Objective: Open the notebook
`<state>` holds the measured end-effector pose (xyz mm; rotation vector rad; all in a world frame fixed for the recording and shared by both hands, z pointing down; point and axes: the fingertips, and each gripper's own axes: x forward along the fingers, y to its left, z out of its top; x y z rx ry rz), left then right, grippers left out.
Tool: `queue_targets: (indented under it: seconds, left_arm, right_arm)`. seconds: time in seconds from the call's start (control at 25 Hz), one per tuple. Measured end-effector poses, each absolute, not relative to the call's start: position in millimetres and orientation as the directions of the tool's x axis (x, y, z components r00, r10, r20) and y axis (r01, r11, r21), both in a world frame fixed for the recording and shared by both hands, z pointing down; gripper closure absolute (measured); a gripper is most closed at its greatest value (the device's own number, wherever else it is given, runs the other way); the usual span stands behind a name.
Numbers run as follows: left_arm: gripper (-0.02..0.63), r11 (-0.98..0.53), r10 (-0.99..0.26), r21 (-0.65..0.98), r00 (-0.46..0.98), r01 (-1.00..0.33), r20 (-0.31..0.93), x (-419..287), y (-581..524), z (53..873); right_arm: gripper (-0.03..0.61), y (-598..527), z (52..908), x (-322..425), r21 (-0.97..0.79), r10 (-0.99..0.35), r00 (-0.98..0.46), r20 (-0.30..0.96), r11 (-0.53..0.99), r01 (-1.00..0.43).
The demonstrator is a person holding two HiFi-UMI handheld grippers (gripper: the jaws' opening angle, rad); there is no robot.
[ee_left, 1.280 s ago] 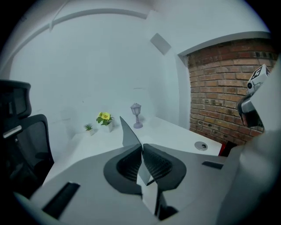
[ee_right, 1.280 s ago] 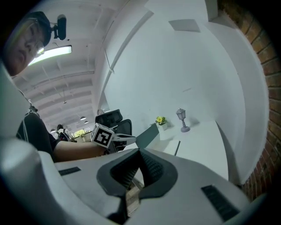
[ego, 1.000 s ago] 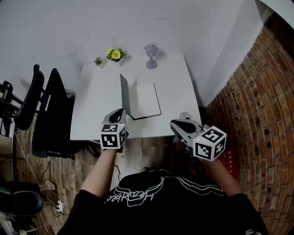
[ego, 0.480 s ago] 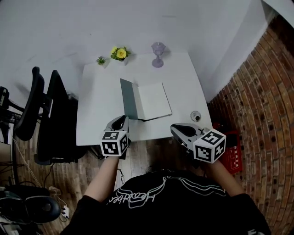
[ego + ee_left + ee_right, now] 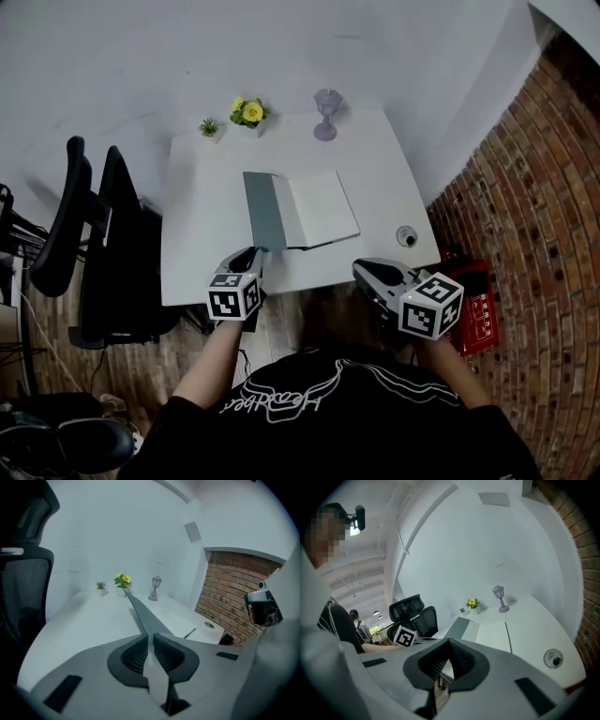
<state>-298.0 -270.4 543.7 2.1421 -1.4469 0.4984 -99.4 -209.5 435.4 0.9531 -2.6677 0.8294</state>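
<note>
A white rectangular table point(image 5: 202, 239) stood against a plain white wall point(image 5: 281, 47), flanked by a red brick wall point(image 5: 539, 187) and black mesh office chairs point(image 5: 112, 234), on a wooden plank floor point(image 5: 131, 375).

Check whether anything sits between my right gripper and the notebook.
Nothing visible does. Only bare table lies between the right gripper and the open notebook; a small round object sits off to the right.

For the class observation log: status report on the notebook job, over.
Left tongs shut on notebook cover, cover half raised. Right tongs shut, empty, off the table edge. Nothing blocking the cover.
</note>
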Motion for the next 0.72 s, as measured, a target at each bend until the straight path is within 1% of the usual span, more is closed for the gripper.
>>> queue_targets:
  seconds: [0.24,0.4,0.48,0.64,0.72]
  left_arm:
    - [0.568,-0.321,-0.707,0.184,0.365,-0.929,0.606,-309,-266,568]
    - [0.557,-0.34,-0.697,0.157,0.36,-0.927,0.621,-311,-266,571]
    - [0.541,-0.35,-0.688,0.146,0.36,-0.925,0.63,-311,-264,574]
    - [0.432,-0.361,-0.657,0.168,0.378,-0.917,0.652,-312,-258,583]
    - [0.397,-0.358,-0.66,0.172,0.379,-0.918,0.649,-313,-255,583]
  right_arm:
    - [0.577,-204,442,-98,-0.47,-0.559,-0.759,0.333,0.599,-0.648]
    - [0.577,-201,438,-106,-0.488,-0.554,-0.779,0.294,0.613,-0.621]
    - [0.577,-197,439,-109,-0.48,-0.543,-0.786,0.296,0.626,-0.614]
    - [0.577,-190,441,-110,-0.464,-0.53,-0.786,0.317,0.636,-0.616]
    - [0.577,-187,441,-109,-0.455,-0.527,-0.787,0.321,0.643,-0.616]
